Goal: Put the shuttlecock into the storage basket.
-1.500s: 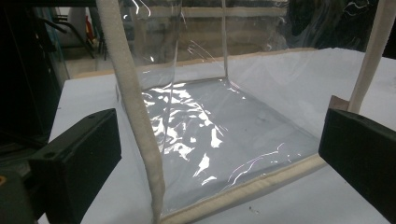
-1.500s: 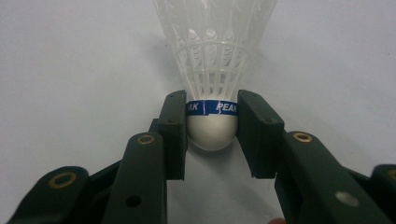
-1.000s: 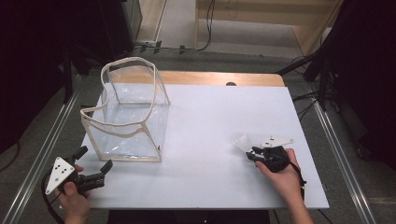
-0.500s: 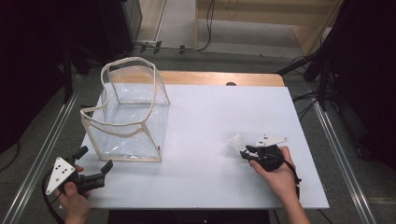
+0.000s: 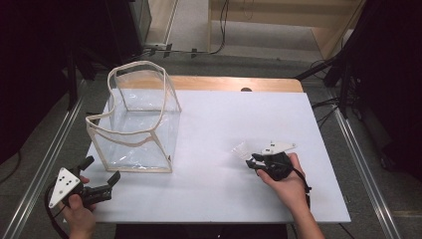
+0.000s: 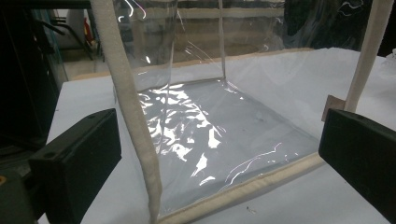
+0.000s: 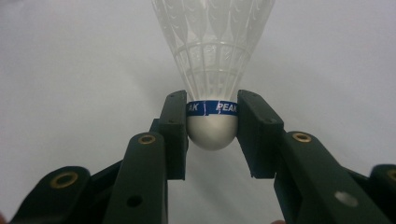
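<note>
My right gripper (image 7: 211, 119) is shut on a white shuttlecock (image 7: 212, 56), its pads pressing the rounded cork base at the blue band. In the high view that shuttlecock (image 5: 242, 149) points left from the right gripper (image 5: 250, 160), just above the white table (image 5: 239, 109) at its right front. A clear plastic bag with cream piping (image 5: 137, 119) stands open on the table's left side. My left gripper (image 5: 102, 175) is open at the front left corner, jaws wide and aimed at the bag (image 6: 219, 130), with nothing between them.
A bare strip of wooden tabletop (image 5: 209, 83) runs along the far edge beyond the white sheet. Metal rails (image 5: 50, 149) flank the table on both sides. Cables and dark equipment lie on the floor beyond.
My right hand has carried the shuttlecock a little to the left across the table. The left gripper and the bag have stayed put.
</note>
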Tool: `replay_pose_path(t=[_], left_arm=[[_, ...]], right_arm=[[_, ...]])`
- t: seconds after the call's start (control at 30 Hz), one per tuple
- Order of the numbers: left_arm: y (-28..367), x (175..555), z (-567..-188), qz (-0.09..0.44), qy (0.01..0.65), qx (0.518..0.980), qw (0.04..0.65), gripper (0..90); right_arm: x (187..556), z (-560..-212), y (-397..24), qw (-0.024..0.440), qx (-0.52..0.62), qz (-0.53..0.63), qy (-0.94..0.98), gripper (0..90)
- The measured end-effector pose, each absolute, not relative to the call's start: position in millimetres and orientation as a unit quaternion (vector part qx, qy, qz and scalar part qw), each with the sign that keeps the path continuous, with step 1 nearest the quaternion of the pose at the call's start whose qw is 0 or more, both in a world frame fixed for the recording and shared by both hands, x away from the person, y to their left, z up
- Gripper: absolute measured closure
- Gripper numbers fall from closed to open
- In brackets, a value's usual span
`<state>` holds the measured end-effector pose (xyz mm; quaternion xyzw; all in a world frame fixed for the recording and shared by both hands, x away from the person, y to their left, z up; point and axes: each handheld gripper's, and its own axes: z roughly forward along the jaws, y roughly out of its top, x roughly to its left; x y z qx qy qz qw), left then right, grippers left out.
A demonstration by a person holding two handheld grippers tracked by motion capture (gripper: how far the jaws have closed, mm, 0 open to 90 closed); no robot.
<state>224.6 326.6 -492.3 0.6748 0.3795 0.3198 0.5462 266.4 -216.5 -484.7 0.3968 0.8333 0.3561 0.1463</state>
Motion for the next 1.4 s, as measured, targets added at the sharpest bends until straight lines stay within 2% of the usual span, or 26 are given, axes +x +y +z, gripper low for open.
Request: replay_pose_path(t=[1.4], left_arm=[[326, 225, -492, 0.320, 0.375, 0.677, 0.546, 0.0]], right_arm=[[285, -469, -159, 0.128, 0.346, 0.376, 0.850, 63.0]])
